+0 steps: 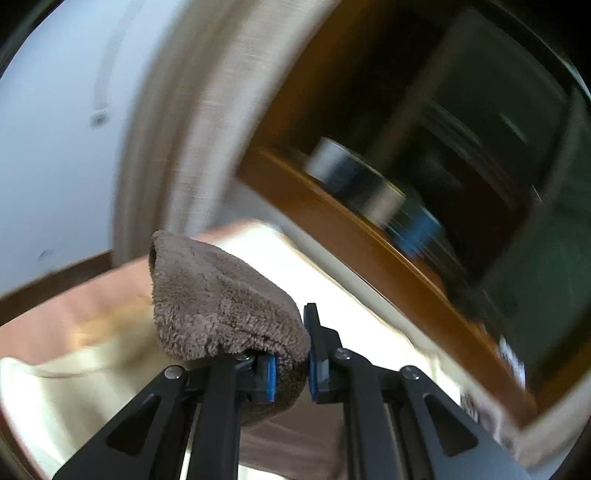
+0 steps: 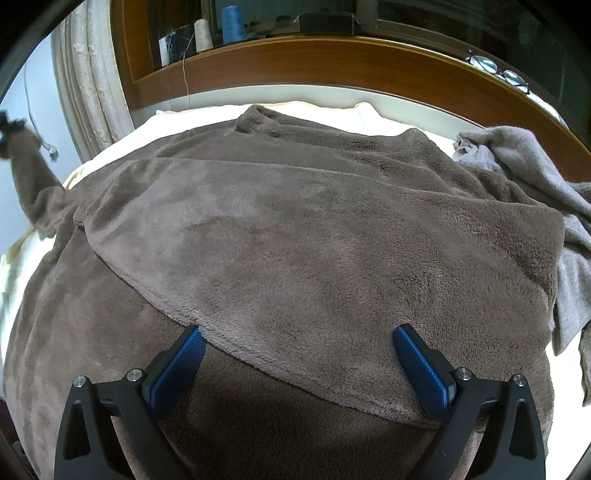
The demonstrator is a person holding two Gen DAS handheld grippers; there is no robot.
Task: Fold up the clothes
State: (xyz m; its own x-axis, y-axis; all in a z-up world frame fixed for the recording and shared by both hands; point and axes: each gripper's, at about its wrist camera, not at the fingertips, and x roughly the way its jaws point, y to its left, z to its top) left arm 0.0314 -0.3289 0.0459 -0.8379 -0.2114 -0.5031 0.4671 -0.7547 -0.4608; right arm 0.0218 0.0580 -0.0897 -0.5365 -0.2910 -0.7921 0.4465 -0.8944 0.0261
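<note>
A: So, what's the garment like?

B: Big brown fleece garment [image 2: 314, 236], plush nap, spread over a cream-white bed sheet [image 2: 110, 151]. One flap is folded across the top w/ a diagonal edge running from lower left toward lower right; the layer under it looks darker. Soft creases near the far end, by the collar-ish bump.

A: Right gripper?

B: Right gripper [image 2: 299, 354] hovers just over the near edge of the fold, jaws spread wide, blue ribbed pads [image 2: 424, 373] showing, nothing between them. Left pad sits right at the fold's edge; can't tell if it touches.

A: And the left one?

B: Left gripper [image 1: 291, 373] is pinching a bunched end of the same brown fleece [image 1: 221, 302] between its blue pads. Fabric mounds up above the left finger and hangs below the jaws. In the right wrist view that lifted end [image 2: 29, 177] rises at the far left, off the bed, the gripper at its top edge blurred.

A: Anything else nearby?

B: Grey knit garment [image 2: 524, 162] crumpled at the right, touching the brown one's edge. Wooden window ledge [image 2: 332, 62] behind the bed w/ thread spools [image 2: 232, 22] and a pair of glasses [image 2: 498, 74]. Pale curtain [image 2: 96, 81] at left. Left wrist view is motion-blurred, background detail unclear.
</note>
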